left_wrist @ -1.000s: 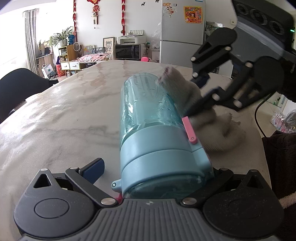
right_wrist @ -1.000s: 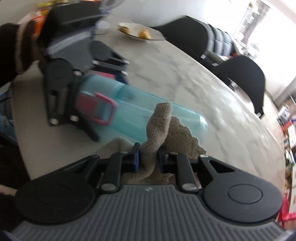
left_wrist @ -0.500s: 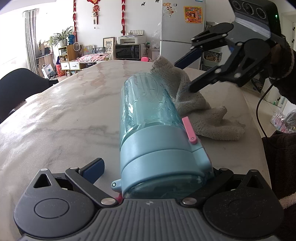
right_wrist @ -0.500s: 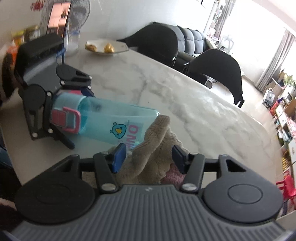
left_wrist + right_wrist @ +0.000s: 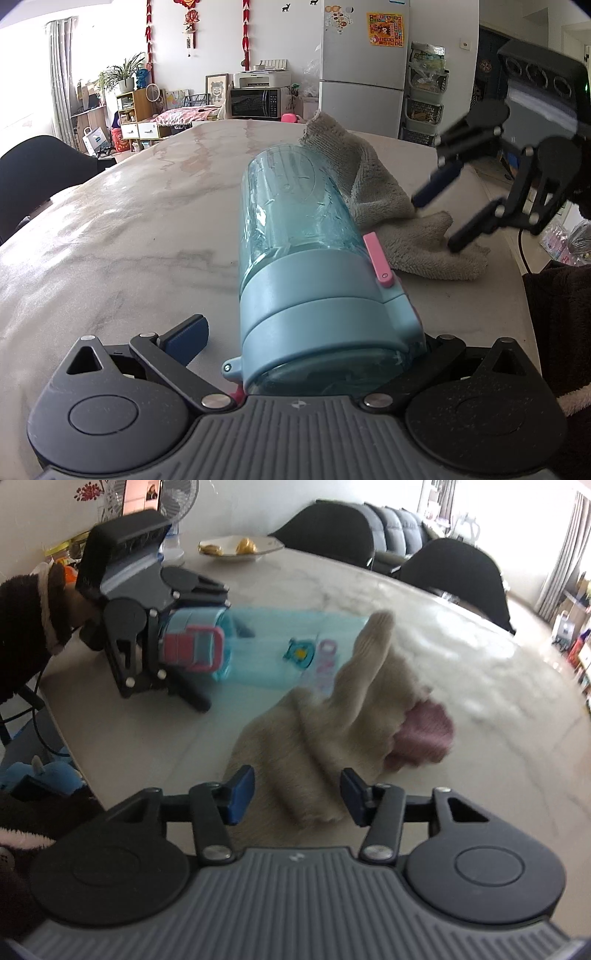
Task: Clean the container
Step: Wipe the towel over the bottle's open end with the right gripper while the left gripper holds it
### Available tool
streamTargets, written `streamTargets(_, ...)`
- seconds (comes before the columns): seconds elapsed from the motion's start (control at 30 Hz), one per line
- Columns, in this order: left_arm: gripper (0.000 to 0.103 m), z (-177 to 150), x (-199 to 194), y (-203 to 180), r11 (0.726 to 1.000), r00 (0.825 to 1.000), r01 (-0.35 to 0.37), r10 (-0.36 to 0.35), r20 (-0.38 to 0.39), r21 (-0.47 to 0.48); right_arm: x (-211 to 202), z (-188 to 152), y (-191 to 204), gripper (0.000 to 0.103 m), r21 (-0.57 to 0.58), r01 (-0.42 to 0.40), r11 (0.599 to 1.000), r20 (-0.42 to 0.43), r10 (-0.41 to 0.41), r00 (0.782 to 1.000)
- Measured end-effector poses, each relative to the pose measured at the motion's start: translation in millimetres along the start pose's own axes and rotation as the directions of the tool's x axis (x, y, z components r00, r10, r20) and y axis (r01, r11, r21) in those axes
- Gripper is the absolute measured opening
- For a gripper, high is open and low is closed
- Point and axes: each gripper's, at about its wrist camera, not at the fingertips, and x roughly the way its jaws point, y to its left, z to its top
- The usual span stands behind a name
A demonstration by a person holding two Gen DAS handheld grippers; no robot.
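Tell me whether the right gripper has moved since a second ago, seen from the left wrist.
Yes. The right gripper has drawn back rightward off the bottle, letting go of the cloth; its jaws are closing, not gripping it.

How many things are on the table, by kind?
Bottle: 1
Cloth: 1
Dish: 1
Total: 3

We are seeing a pale marbled tabletop [image 5: 140, 229] carrying a blue bottle [image 5: 299, 236] lying on its side, a beige cloth [image 5: 317, 738] slumping beside it, and a dish [image 5: 240, 550] sitting near the far edge.
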Motion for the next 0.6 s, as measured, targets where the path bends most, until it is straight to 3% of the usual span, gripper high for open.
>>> streamTargets(0.13,0.103,0.0,-0.1,0.0,1.0,1.0,0.0,0.0,0.0,0.0,10.3,3.2,2.7,0.016,0.02,-0.027,0.999,0.019,0.027,0.999)
streamTargets(0.23,0.103,-0.4,-0.3,0.1,1.0,1.0,-0.001,0.001,0.0,0.0,13.6,9.2,5.4,0.009,0.016,-0.013,1.0,0.04,0.013,0.999)
streamTargets(0.4,0.103,-1.1,-0.9,0.3,1.0,1.0,0.0,0.0,0.0,-0.001,-1.8,20.4,0.9,0.008,0.033,0.004,0.999,0.128,-0.008,0.992)
streamTargets(0.6,0.103,-1.0,-1.1,1.4,1.0,1.0,0.005,-0.005,0.002,-0.005,-22.0,43.5,-7.7,0.008,0.061,0.015,0.998,0.249,-0.03,0.968)
